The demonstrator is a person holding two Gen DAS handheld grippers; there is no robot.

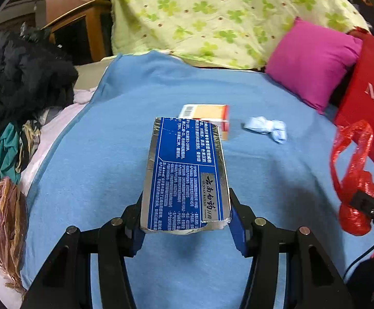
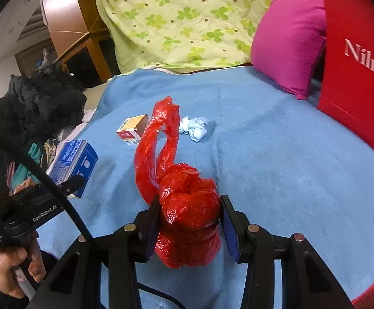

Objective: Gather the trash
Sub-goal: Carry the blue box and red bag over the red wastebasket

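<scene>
My left gripper [image 1: 187, 221] is shut on a blue and silver toothpaste box [image 1: 187, 172] and holds it above the blue blanket [image 1: 109, 180]; the box also shows in the right wrist view [image 2: 74, 159]. My right gripper [image 2: 190, 225] is shut on a crumpled red plastic bag [image 2: 187, 206], whose handles stand up; the bag also shows in the left wrist view [image 1: 351, 180]. A small orange and white box [image 1: 207, 114] [image 2: 132, 128] and a crumpled pale blue tissue [image 1: 266, 127] [image 2: 194, 127] lie on the blanket beyond.
A magenta pillow [image 1: 313, 64] and a red paper bag [image 1: 370, 103] stand at the right. A green flowered quilt [image 1: 212, 13] lies at the back. Dark clothes [image 1: 19, 77] are piled at the left edge.
</scene>
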